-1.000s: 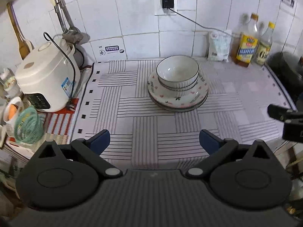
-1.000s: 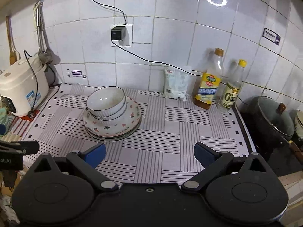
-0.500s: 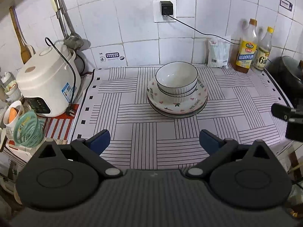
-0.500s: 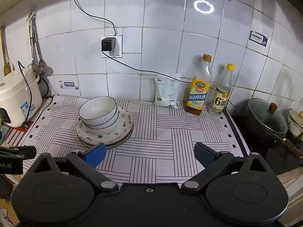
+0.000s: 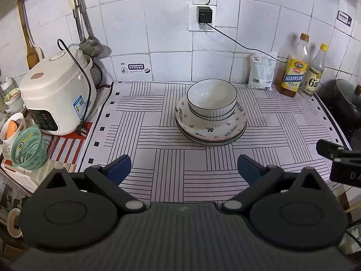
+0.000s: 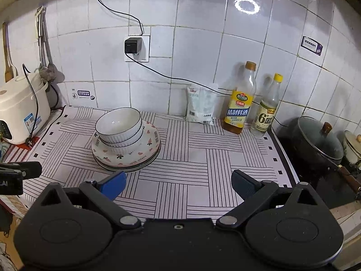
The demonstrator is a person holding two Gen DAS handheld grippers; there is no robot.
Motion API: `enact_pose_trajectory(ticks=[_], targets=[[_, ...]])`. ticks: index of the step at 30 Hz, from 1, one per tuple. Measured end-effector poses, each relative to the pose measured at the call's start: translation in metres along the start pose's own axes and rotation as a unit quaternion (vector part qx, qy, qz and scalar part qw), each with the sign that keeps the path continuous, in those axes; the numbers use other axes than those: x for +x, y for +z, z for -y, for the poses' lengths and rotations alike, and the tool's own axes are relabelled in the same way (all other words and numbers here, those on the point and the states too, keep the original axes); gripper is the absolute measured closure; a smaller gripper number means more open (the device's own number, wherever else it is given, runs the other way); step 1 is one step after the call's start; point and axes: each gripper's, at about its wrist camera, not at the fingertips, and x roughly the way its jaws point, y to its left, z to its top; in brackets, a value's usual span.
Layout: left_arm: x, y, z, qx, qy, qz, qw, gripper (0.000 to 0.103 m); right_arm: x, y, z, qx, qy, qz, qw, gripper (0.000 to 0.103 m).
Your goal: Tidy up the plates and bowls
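Observation:
Two white ribbed bowls (image 5: 212, 102) (image 6: 119, 126) sit nested on a stack of plates (image 5: 234, 126) (image 6: 149, 151) whose top one has hearts and flowers. The stack stands on the striped mat (image 5: 158, 140) (image 6: 203, 158) toward the back of the counter. My left gripper (image 5: 183, 169) hangs open over the mat's front edge, well short of the stack, with nothing between its blue pads. Likewise my right gripper (image 6: 178, 184) is open and empty, to the right of and nearer than the stack. Each gripper shows at the edge of the other's view.
A white rice cooker (image 5: 56, 97) with its cord stands at the left, with a green basket (image 5: 28, 146) and cups in front. Two bottles (image 6: 241, 99) and a white packet (image 6: 200, 103) line the back wall. A dark lidded pot (image 6: 318, 142) sits at the right.
Both grippers have drawn back and risen from the stack, so more wall shows and the stack looks farther. Both stayed open; the dishes have not moved.

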Motion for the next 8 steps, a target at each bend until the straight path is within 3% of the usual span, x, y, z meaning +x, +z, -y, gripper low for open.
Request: enact_pose_trajectory(ticks=[8], targets=[[-0.0009,0.0006,-0.0041,-0.005,0.000,0.005,1.0000,0.001,0.0036,0.0000,0.0005,0.005,0.002,-0.007,1.000,0.002]])
